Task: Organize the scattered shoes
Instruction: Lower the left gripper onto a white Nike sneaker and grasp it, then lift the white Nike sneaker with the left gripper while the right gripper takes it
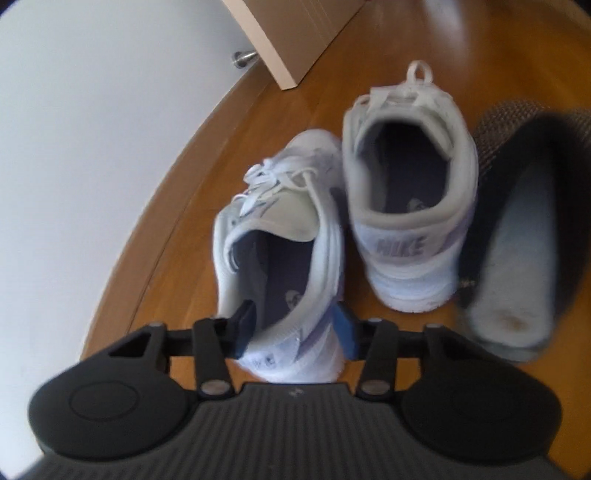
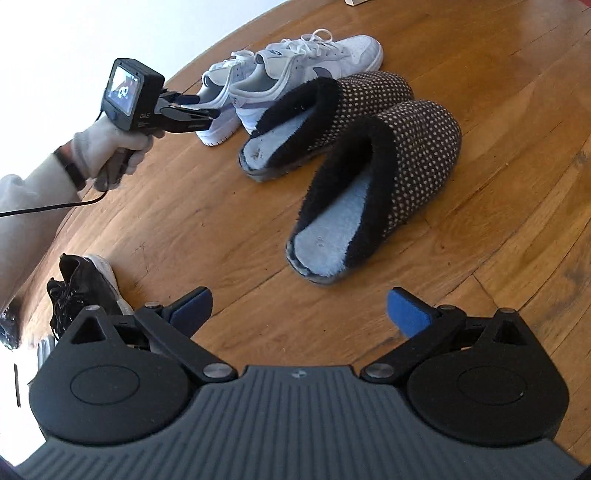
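Observation:
Two white sneakers stand side by side on the wooden floor. My left gripper [image 1: 295,328] is shut on the heel side wall of the left white sneaker [image 1: 280,236], one pad inside and one outside. The right white sneaker [image 1: 406,206] stands beside it, heel toward me. Both sneakers also show in the right wrist view, the held one [image 2: 218,92] and its partner [image 2: 314,62]. Two dark dotted slippers, the far one [image 2: 332,118] and the near one [image 2: 376,188], lie beside them. My right gripper [image 2: 299,310] is open and empty above the floor.
A black shoe [image 2: 85,288] lies at the lower left in the right wrist view. A white wall [image 1: 92,129] with a metal doorstop [image 1: 243,59] and a light wooden cabinet [image 1: 295,33] stand behind the sneakers. A slipper [image 1: 524,240] lies right of them.

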Demonstrator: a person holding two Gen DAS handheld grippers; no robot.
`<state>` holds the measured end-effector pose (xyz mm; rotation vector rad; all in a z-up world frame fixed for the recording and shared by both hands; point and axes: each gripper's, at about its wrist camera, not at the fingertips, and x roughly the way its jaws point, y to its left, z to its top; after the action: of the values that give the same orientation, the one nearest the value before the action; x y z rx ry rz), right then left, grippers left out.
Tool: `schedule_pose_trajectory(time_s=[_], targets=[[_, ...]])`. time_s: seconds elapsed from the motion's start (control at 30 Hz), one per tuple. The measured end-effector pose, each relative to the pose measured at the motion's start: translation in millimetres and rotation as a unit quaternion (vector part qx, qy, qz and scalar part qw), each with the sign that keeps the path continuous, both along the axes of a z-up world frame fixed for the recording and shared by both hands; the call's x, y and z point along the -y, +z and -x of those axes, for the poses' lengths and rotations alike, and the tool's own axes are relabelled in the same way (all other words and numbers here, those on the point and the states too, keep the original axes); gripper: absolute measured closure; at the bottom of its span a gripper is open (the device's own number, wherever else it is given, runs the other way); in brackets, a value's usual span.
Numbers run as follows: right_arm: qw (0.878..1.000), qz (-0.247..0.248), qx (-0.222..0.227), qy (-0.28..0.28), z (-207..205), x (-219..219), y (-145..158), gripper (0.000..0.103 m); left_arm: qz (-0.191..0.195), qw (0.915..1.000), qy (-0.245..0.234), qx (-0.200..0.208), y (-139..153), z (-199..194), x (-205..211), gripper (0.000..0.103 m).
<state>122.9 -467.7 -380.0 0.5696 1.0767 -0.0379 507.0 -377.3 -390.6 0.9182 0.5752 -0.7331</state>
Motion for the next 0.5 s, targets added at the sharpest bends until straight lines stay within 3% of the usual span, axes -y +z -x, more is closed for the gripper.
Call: schedule_pose_trajectory(time_s=[0.17, 0.3, 0.5], targets=[[1.000, -0.004, 0.006, 0.006, -6, -3, -1, 0.000, 0.037, 0.9991, 0.019, -0.013, 9, 38, -30, 0.082], [0.999, -0.013, 0.016, 0.028, -13, -18, 1, 0.000, 0.021, 0.9997, 0.000, -0.016, 14, 82, -80, 0.087], [0.997, -0.018, 0.031, 0.071, -26, -54, 6, 0.000, 0.010, 0.9973, -0.007, -0.073, 26, 146, -179, 0.089]])
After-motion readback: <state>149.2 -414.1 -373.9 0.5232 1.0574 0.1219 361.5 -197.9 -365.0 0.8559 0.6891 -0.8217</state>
